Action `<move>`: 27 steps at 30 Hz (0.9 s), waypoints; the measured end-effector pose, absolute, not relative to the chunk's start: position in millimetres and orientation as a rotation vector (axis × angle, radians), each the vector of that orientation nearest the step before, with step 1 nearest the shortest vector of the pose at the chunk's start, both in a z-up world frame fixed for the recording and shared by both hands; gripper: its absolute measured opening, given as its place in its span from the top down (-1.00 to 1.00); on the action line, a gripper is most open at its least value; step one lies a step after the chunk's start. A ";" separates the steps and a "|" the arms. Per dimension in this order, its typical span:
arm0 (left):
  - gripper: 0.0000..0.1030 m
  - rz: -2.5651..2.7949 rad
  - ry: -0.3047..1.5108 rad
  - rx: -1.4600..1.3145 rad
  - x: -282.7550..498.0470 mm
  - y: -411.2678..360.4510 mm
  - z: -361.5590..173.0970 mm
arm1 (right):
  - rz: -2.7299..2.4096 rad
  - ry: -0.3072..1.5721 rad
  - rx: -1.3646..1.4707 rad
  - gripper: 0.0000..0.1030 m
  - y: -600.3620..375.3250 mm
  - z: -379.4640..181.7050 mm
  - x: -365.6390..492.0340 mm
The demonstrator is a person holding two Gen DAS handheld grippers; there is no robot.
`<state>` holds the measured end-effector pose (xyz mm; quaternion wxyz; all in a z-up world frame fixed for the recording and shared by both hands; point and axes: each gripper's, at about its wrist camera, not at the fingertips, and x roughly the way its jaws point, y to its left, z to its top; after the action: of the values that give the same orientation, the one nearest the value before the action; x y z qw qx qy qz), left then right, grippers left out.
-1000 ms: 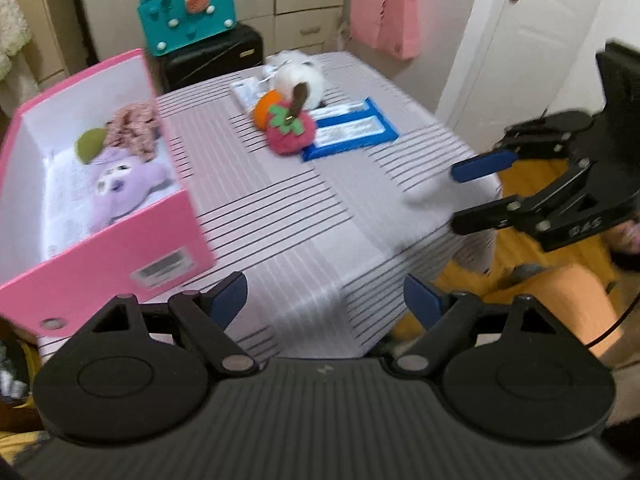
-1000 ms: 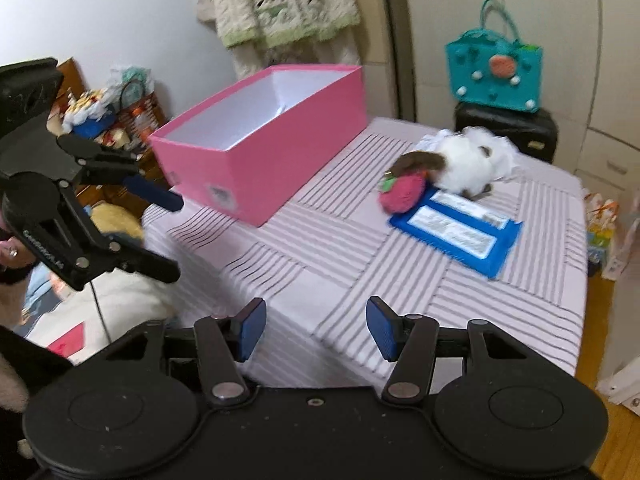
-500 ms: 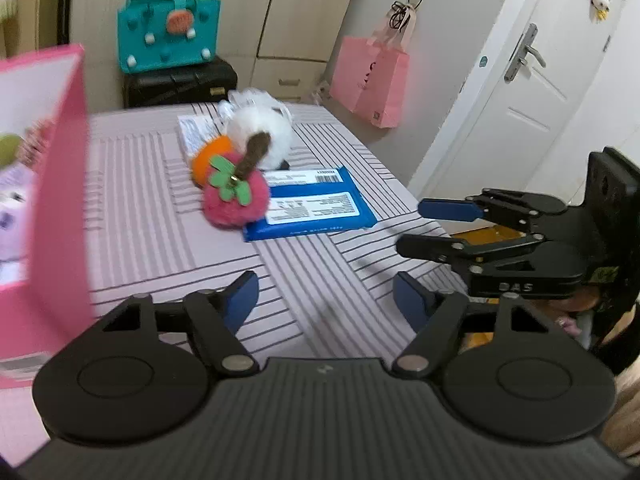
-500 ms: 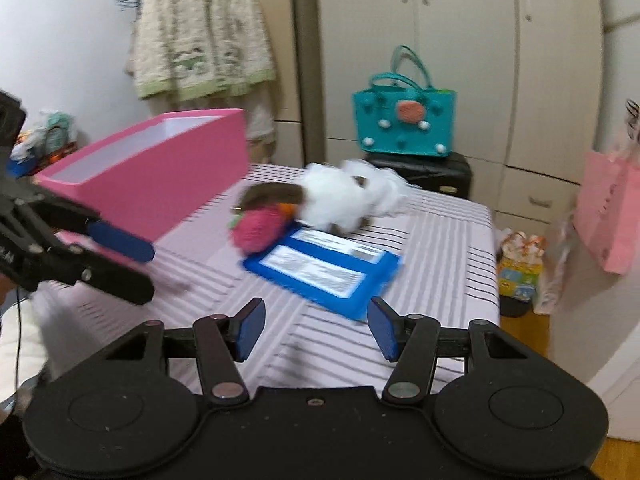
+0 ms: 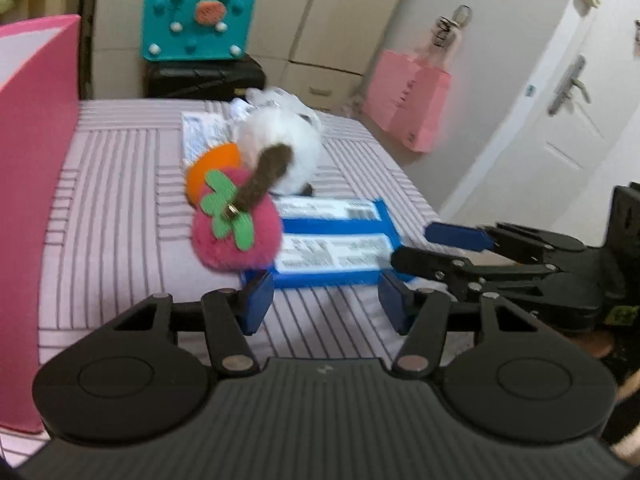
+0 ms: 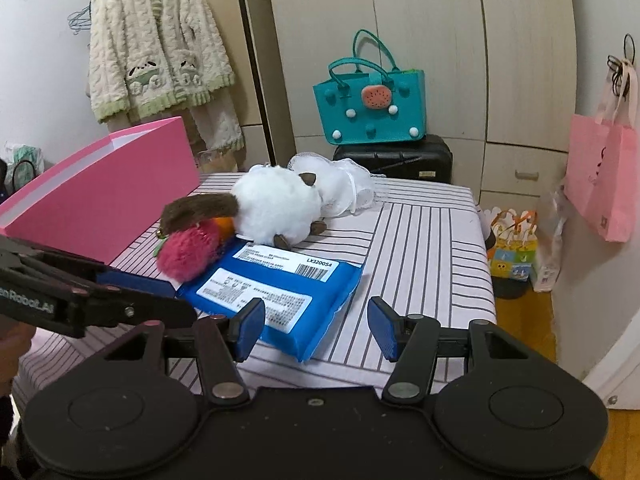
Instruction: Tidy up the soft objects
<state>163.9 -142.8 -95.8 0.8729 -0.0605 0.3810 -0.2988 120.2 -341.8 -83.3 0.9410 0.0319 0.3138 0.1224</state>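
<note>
A pink fuzzy strawberry plush (image 5: 234, 232) with a green leaf lies on the striped table, against an orange plush (image 5: 212, 168) and a white fluffy plush (image 5: 280, 148) with a brown tail. A blue packet (image 5: 332, 248) lies to their right. My left gripper (image 5: 326, 300) is open and empty, just short of the strawberry and the packet. My right gripper (image 6: 316, 326) is open and empty over the packet's (image 6: 276, 296) near edge; it also shows in the left wrist view (image 5: 436, 246). The pink box (image 6: 100, 200) stands at the left.
A white mesh item (image 6: 344, 184) lies behind the white plush. A teal bag (image 6: 370, 100) sits on a black case (image 6: 396, 158) behind the table. A pink paper bag (image 6: 602, 172) hangs on the right. The table edge (image 6: 484, 280) drops off to the right.
Both grippers have swung away from the pink box and moved in towards the plush pile and the blue packet. Both stay open.
</note>
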 end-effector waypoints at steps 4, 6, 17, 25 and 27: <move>-0.11 -0.587 0.792 -0.105 171.3 -148.4 -100.2 | 0.245 0.658 0.100 -0.22 -343.0 -89.1 130.3; -0.11 -0.576 0.798 -0.123 173.8 -148.2 -103.4 | 0.240 0.670 0.118 -0.22 -344.5 -92.7 134.0; -0.10 -0.514 0.760 -0.173 172.1 -150.0 -112.1 | 0.260 0.677 0.179 -0.20 -344.5 -104.2 137.2; 0.10 -0.694 0.888 -0.305 166.0 -152.8 -111.7 | 0.279 0.685 0.175 0.55 -340.5 -96.7 123.5; 0.16 -0.760 0.991 -0.388 168.9 -154.3 -121.7 | 0.296 0.691 0.177 0.64 -340.6 -93.9 117.7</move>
<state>168.9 -154.3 -121.7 0.7939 -0.1804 0.4608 -0.3533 117.7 -340.6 -93.9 0.9264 0.0862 0.3369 0.1442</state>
